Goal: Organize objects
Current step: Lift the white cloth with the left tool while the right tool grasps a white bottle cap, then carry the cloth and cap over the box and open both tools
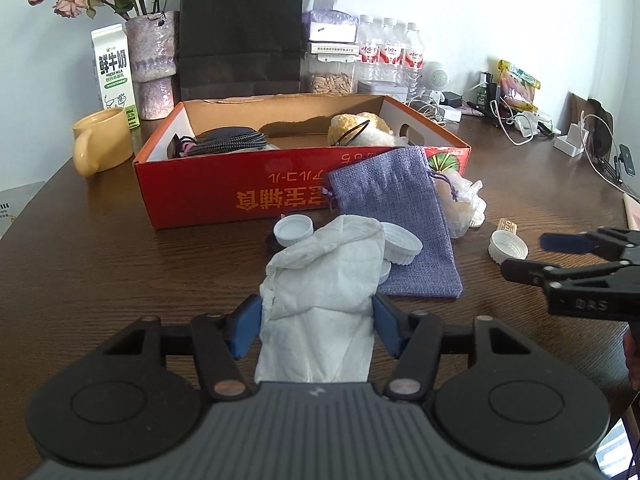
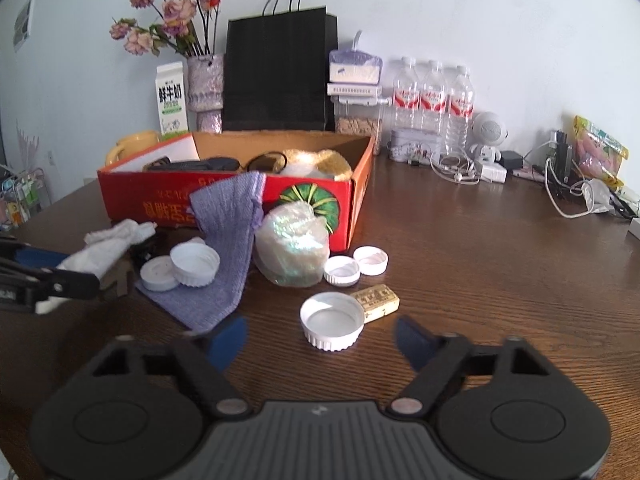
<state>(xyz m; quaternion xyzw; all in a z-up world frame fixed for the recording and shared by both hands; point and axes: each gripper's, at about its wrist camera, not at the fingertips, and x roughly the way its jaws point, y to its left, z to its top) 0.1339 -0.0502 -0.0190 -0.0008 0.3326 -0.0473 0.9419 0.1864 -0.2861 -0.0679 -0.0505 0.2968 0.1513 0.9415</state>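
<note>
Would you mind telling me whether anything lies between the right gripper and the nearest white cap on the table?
Nothing visible does. The right gripper sits open just short of the white cap, with only bare table in between. A small cork block touches the cap's far side, away from the fingers.

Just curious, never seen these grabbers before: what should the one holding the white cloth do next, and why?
Probably lift the white cloth and carry it over into the red cardboard box. The left gripper has the cloth between its pads, and the open box directly ahead already holds other items.
</note>
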